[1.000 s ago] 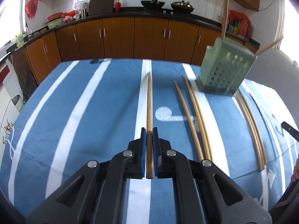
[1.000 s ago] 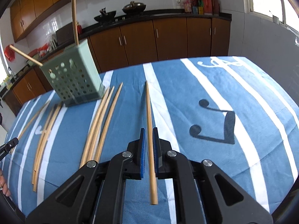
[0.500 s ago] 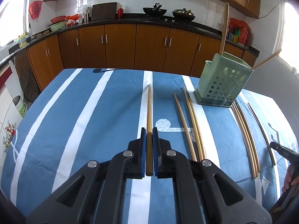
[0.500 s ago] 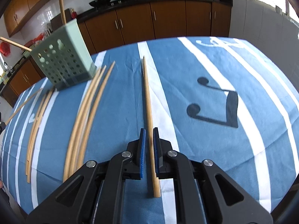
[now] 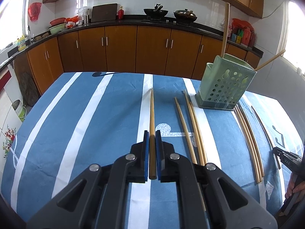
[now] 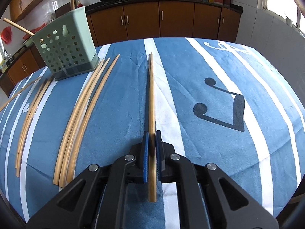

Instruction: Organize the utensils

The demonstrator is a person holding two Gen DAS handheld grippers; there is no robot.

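Chopsticks, long bamboo (image 5: 152, 118) (image 6: 152, 103) | clamped singly in left gripper (image 5: 152, 136) and right gripper (image 6: 152, 136) | risk: end-held, pivoting, missing green perforated plastic holder (image 5: 225, 84).

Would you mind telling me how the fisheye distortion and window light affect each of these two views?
Left wrist view: the window at the right edge is blown out to white and the cabinets bow; the chopstick in the left gripper stays sharp. Right wrist view: the loose chopsticks curve strongly, the table edge bulges, and the green holder leans.
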